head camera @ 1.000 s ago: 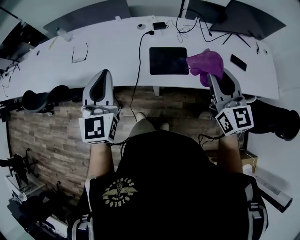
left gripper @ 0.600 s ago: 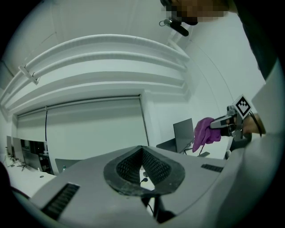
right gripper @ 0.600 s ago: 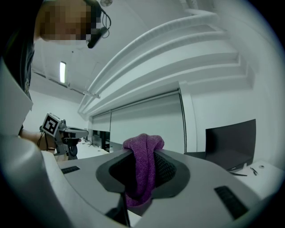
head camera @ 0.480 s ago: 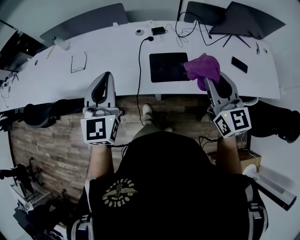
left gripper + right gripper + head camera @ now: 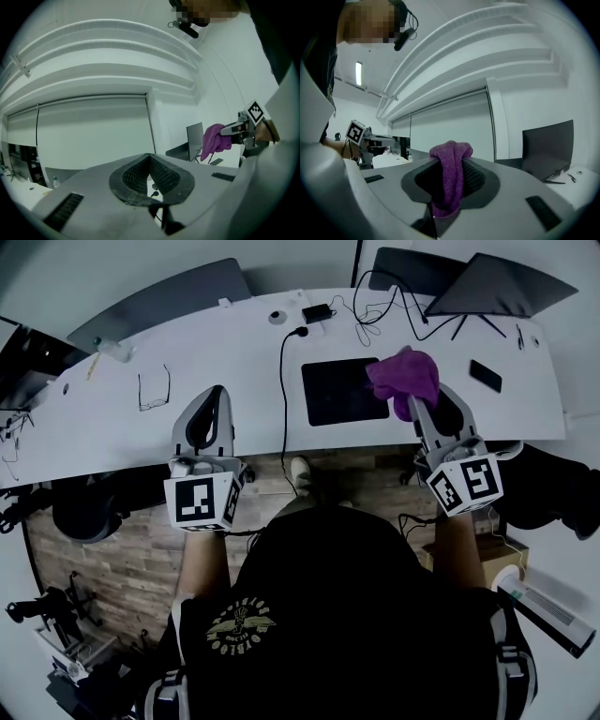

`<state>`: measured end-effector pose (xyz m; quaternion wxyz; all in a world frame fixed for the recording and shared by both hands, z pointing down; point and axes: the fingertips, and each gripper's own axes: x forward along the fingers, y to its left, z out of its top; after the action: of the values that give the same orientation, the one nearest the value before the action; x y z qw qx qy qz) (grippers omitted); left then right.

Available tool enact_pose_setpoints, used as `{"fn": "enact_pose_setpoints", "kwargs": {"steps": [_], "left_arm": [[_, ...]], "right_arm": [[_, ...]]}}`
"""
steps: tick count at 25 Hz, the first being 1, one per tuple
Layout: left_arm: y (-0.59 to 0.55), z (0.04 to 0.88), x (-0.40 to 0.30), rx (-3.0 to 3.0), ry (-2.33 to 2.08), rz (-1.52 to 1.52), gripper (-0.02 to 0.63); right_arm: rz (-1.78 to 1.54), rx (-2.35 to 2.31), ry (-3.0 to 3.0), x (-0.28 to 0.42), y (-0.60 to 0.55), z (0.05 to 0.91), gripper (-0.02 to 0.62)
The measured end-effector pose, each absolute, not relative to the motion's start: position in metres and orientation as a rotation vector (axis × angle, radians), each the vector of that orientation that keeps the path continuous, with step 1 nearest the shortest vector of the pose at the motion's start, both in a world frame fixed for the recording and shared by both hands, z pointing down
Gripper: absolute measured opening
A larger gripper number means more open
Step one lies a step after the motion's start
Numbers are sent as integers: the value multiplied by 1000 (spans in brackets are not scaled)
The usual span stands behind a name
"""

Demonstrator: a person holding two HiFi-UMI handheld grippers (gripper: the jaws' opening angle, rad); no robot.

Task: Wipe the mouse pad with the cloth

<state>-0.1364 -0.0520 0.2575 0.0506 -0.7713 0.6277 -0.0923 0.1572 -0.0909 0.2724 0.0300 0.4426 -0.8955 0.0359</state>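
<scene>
A black mouse pad [image 5: 339, 390] lies flat on the white desk [image 5: 216, 362], right of centre. My right gripper [image 5: 418, 407] is shut on a purple cloth [image 5: 405, 376] that bunches up over the pad's right edge. In the right gripper view the cloth [image 5: 451, 176] hangs pinched between the jaws, which point upward. My left gripper [image 5: 208, 404] hovers at the desk's near edge, left of the pad, with its jaws together and nothing in them. The left gripper view shows the closed gripper [image 5: 150, 171] and the cloth [image 5: 213, 139] at the right.
A black cable [image 5: 282, 381] runs down the desk just left of the pad to a charger [image 5: 317, 312]. Glasses [image 5: 153, 386] lie at the left, a phone [image 5: 487, 375] at the right. Laptops [image 5: 487, 289] stand at the back right. Dark chairs sit below the desk edge.
My head view has shifted, so the desk now sits a little lower. The right gripper with the cloth has crept slightly up and left over the pad's right edge. The left gripper has barely moved.
</scene>
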Motion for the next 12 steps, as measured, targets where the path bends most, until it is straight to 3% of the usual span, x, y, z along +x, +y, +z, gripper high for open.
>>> {"fn": "enact_pose_setpoints", "kwargs": {"steps": [12], "left_arm": [[-139, 281, -152, -2455, 1832, -312, 2]], "right_arm": [[165, 1362, -2707, 112, -165, 293, 92]]}}
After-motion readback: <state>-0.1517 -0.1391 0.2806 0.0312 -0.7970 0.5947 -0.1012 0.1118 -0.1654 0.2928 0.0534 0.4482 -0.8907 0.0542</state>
